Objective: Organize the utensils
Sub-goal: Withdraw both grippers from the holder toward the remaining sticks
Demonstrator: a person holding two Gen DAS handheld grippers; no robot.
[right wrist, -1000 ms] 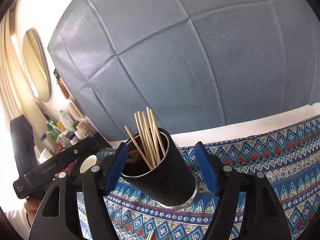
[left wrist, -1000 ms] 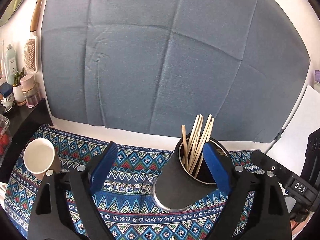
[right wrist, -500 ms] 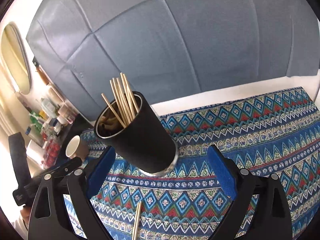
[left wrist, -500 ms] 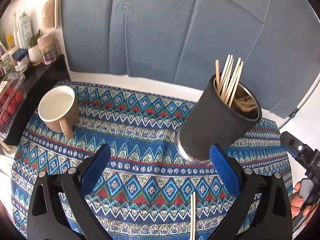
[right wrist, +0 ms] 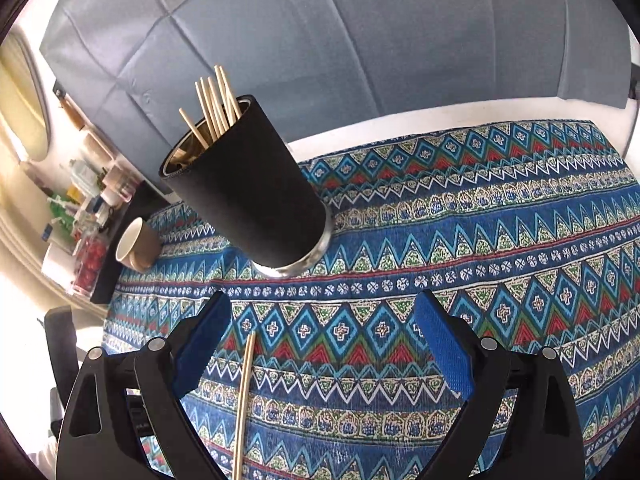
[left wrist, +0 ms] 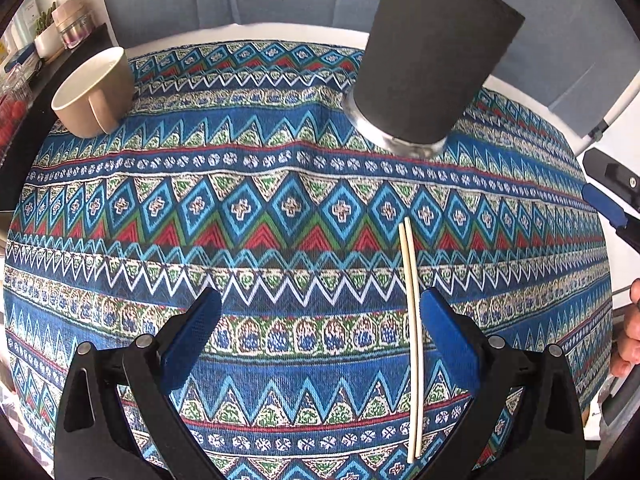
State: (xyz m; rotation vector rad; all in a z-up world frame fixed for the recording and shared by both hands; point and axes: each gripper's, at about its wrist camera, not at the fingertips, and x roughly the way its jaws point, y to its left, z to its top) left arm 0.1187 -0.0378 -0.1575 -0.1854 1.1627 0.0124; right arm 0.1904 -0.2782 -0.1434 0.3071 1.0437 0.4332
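A black utensil cup (left wrist: 432,60) with a steel base stands on the patterned tablecloth (left wrist: 200,208), holding several wooden chopsticks (right wrist: 212,108). It also shows in the right wrist view (right wrist: 252,196). A loose pair of chopsticks (left wrist: 412,320) lies flat on the cloth, just inside the right finger of my left gripper (left wrist: 316,340), which is open and empty above the cloth. My right gripper (right wrist: 324,344) is open and empty; the loose chopsticks (right wrist: 244,400) lie by its left finger.
A beige mug (left wrist: 92,92) stands at the cloth's far left, also in the right wrist view (right wrist: 134,246). A dark shelf with jars and bottles (right wrist: 84,208) runs along the left. A grey cloth backdrop (right wrist: 360,40) hangs behind the table.
Both grippers have pulled back from the black cup and tilted down toward the cloth. The loose chopstick pair has come into full view near the left gripper.
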